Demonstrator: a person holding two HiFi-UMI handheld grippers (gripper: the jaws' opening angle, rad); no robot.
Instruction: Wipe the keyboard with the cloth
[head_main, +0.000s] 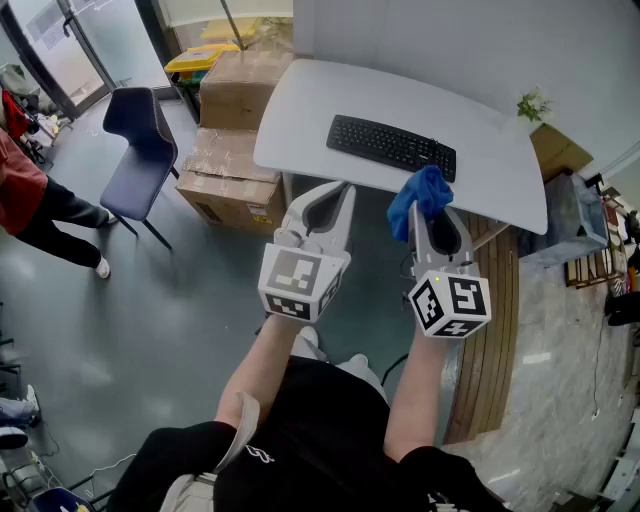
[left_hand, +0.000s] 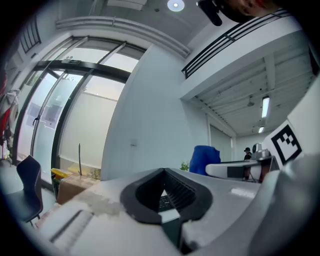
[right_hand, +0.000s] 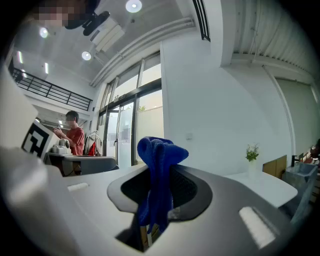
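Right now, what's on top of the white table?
A black keyboard and a small green plant sit on the white table. The blue cloth in the right gripper covers the table's near edge there.

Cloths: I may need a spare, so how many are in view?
1. The blue cloth is pinched in the right gripper, in the air before the table. Others may lie out of view.

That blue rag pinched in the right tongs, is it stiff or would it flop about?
Probably floppy: the blue cloth bunches and folds over above the right tongs. Likely light, since a small pinch holds it up. Its fuzzy weave looks unlikely to slip.
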